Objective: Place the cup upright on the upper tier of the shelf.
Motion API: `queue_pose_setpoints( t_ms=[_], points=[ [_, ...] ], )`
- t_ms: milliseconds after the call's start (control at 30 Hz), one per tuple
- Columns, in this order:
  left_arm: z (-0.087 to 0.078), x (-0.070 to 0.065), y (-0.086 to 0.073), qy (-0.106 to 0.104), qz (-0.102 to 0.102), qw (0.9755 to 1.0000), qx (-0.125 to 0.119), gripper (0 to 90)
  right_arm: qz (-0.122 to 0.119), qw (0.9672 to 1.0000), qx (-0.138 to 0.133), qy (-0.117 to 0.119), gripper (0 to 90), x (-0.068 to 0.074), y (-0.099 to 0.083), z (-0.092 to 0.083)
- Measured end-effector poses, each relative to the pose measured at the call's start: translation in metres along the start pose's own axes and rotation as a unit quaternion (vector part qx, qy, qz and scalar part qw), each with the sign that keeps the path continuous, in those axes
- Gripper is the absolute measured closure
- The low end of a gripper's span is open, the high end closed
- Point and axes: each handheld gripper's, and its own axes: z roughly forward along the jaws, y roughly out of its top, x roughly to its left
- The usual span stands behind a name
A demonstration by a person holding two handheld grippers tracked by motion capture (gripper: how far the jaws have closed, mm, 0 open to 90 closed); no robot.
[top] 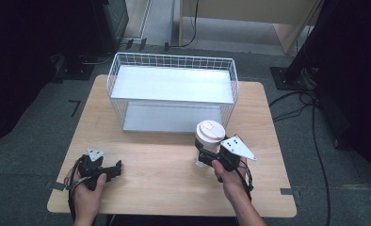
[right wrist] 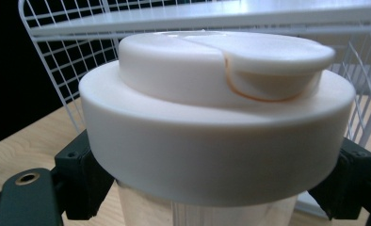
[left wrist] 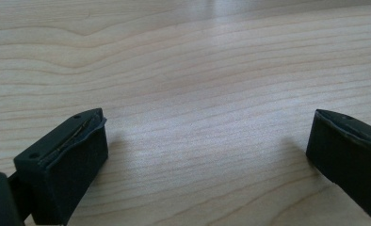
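A rectangular table (top: 174,174) with a pale wood-grain top stands on grey floor (top: 28,155), its long edges running across the high view. A white wire rack (top: 172,92) with two flat white shelves, one above the other, stands directly on the table, centred along its far edge and taking up much of that half. The left gripper (top: 117,167) rests on the wood near the near left corner, and short strips of tape (top: 287,191) mark the two near corners.
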Motion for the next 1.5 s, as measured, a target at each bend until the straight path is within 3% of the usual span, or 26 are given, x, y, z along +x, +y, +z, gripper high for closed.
queue_pose_setpoints(
  t_ms=[567,900,1500],
  points=[
    [0.0,0.0,0.0,0.0,0.0,1.0,0.0,0.0,-0.006,0.9974,-0.07,0.014,14.7,0.017,0.054,-0.001],
    [0.0,0.0,0.0,0.0,0.0,1.0,0.0,0.0,-0.02,0.9936,-0.111,0.007,14.7,0.023,0.086,0.001],
    [0.0,0.0,0.0,0.0,0.0,1.0,0.0,0.0,-0.031,0.9891,-0.143,-0.01,14.9,0.019,0.138,0.024]
  ],
)
